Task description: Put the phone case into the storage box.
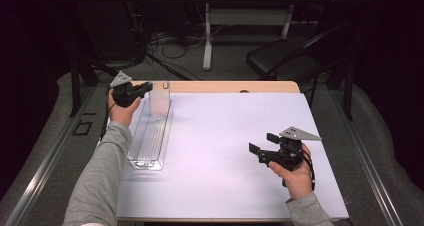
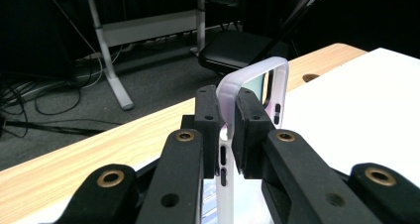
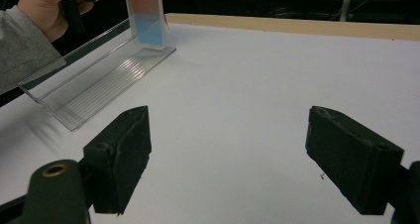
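Fingers (image 2: 207, 130) of left gripper (image 1: 141, 89) pinched on the translucent phone case (image 2: 257, 80), one pad each side of its edge. Case upright at the far end of the clear tray (image 1: 150, 136), near the table's (image 1: 225, 151) far left corner. Right gripper (image 1: 264, 146) well apart, over the white sheet (image 3: 257, 85) near the right edge, jaws spread wide, nothing between them. Case and tray far off to its left.
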Tool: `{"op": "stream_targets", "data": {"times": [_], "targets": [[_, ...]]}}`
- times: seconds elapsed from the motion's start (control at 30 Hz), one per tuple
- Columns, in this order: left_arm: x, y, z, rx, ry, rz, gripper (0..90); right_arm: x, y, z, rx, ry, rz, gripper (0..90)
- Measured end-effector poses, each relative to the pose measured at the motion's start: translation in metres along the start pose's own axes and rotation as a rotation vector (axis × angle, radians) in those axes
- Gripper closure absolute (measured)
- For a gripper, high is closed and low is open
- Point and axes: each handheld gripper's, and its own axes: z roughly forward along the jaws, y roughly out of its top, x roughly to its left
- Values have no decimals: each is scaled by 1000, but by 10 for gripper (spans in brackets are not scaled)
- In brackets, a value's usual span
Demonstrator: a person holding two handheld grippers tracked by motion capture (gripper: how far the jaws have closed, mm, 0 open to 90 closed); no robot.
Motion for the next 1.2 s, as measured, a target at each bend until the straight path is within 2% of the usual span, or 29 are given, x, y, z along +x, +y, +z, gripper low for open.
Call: {"op": "stream_targets", "data": {"times": [0.57, 0.93, 1.2], "targets": [[3, -8, 1, -9, -13, -2, 828, 0, -1, 1, 2, -1, 1, 176], [1, -7, 2, 8, 23, 31, 812, 0, -1, 2, 5, 1, -1, 176], [8, -9, 2, 16, 38, 16, 798, -1, -2, 4, 13, 1, -1, 179]]}}
